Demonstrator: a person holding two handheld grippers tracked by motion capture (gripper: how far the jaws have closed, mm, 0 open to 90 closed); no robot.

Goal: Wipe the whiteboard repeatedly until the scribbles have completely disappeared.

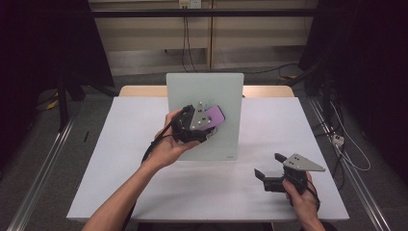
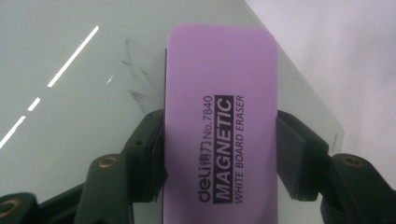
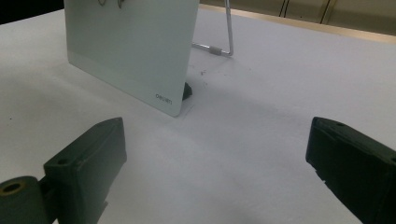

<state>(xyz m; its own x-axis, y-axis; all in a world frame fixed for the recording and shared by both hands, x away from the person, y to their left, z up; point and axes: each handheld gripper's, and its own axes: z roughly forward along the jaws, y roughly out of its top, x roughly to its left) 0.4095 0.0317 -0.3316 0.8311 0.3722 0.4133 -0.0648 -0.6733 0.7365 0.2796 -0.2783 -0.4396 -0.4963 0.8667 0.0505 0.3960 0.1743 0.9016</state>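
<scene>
Whiteboard at risk of being pushed over while the eraser is pressed on it

The whiteboard (image 1: 204, 115), propped on a thin wire stand at the centre of the desk (image 1: 120, 183), could be tipped or slid back if it is pressed too hard, since it is not steadied by the right tool (image 1: 269, 166), which is held wide open and empty at lower right. The purple eraser (image 2: 222, 126) is clamped at its sides by the left tool (image 2: 219, 154) against the board face; faint marks (image 2: 135, 74) at its left could be missed or smeared.
</scene>
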